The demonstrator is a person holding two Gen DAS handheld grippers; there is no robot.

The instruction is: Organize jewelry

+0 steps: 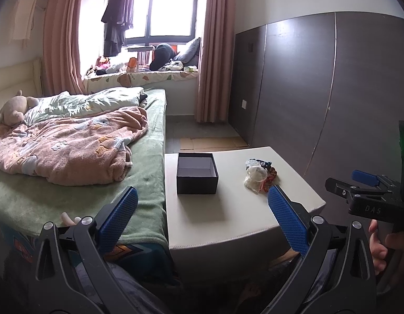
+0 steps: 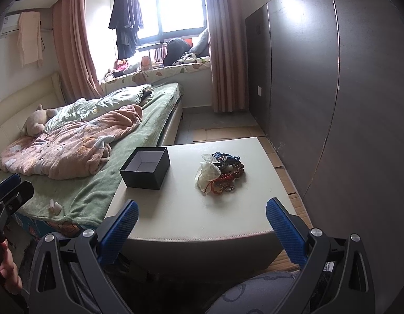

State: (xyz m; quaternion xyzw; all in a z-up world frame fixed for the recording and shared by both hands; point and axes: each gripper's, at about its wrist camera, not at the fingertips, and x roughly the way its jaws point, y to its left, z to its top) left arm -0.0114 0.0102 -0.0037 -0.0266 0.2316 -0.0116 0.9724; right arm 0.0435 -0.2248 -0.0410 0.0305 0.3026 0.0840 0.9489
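- Left wrist view: the left gripper [image 1: 202, 217] is held with its blue fingers [image 1: 118, 219] wide apart and nothing between them, short of the near edge of the white surface [image 1: 228, 214].
- An open black box [image 1: 196, 174], empty, is seen at the left edge of the surface, against the bed [image 1: 71, 157]; the jewelry pile [image 1: 259, 174] lies near the right edge.
- The right gripper [image 1: 364, 180] is cut off at the frame's right side; its fingers cannot be judged here.
- Right wrist view: the right gripper [image 2: 202, 221] is seen with fingers [image 2: 285, 225] spread, empty, before the near edge.
- The jewelry pile [image 2: 221, 174] sits mid-surface, right of the black box [image 2: 145, 167]; single pieces are tangled and hard to make out.
- A pale pouch [image 2: 208, 174] covers the pile's left part.
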